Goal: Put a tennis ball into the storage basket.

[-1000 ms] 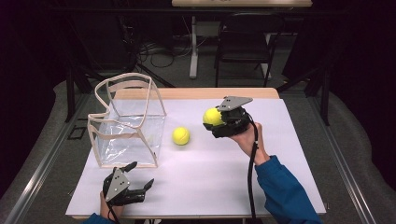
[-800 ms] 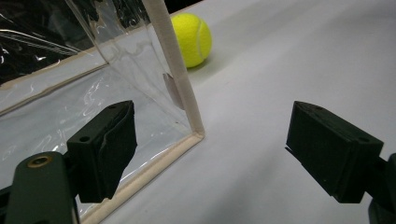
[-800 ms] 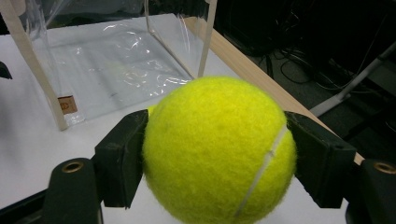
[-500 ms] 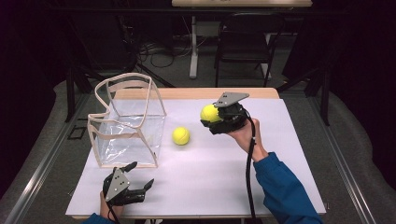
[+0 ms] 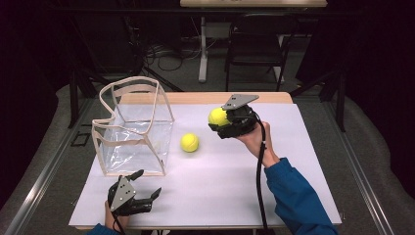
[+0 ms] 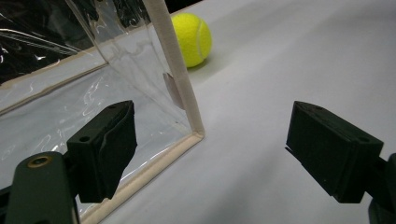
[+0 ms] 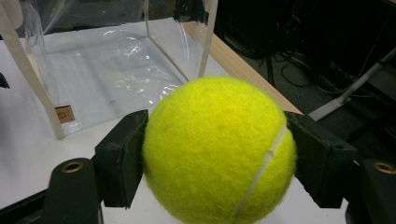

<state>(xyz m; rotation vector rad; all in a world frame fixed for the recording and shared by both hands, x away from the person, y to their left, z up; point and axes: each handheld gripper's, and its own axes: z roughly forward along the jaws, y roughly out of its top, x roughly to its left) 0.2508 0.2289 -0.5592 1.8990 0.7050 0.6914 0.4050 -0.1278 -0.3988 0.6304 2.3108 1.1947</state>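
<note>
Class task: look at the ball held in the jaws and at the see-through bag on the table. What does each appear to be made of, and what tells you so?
Held ball: fuzzy yellow felt, matte, with a pale curved seam; it looks like a tennis ball. See-through bag: probably thin clear plastic film, glossy, with wrinkles and glints; its edges are bound in a cream strip, perhaps fabric or vinyl.

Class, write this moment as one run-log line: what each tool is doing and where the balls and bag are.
right tool: shut on held ball | left tool: open, beside clear bag | second ball: on table, right of bag
</note>
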